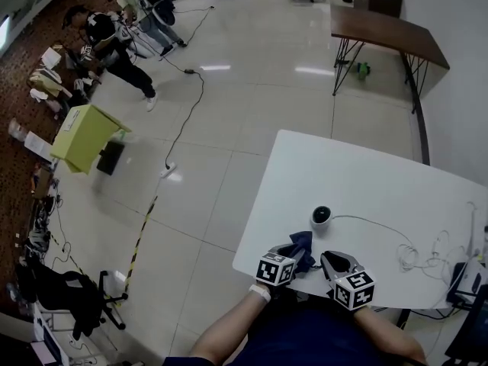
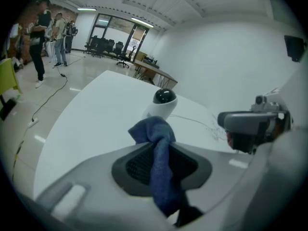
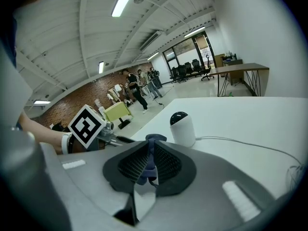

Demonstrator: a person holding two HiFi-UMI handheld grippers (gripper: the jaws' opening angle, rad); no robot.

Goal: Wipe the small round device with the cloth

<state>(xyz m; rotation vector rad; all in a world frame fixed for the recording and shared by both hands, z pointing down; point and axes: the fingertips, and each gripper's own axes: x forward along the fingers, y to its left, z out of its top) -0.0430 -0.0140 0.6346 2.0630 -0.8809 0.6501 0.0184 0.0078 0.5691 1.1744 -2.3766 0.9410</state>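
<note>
The small round device (image 1: 321, 216), white with a black dome, stands on the white table (image 1: 381, 189), its cable trailing right. My left gripper (image 1: 293, 254) is shut on a bunched blue cloth (image 1: 301, 246). In the left gripper view the cloth (image 2: 159, 148) hangs between the pads, just short of the device (image 2: 161, 105). My right gripper (image 1: 328, 259) sits beside it, jaws almost closed with only a thin slit. In the right gripper view the cloth (image 3: 153, 139) shows through that slit, and the device (image 3: 182, 126) stands just beyond. In the left gripper view, bare table separates the right gripper (image 2: 252, 124) from the cloth.
White cables (image 1: 415, 254) lie coiled on the table's right part. A brown desk (image 1: 389, 33) stands far back. On the floor at left are a yellow box (image 1: 84, 136), a black cord (image 1: 187, 113) and several people (image 1: 114, 40).
</note>
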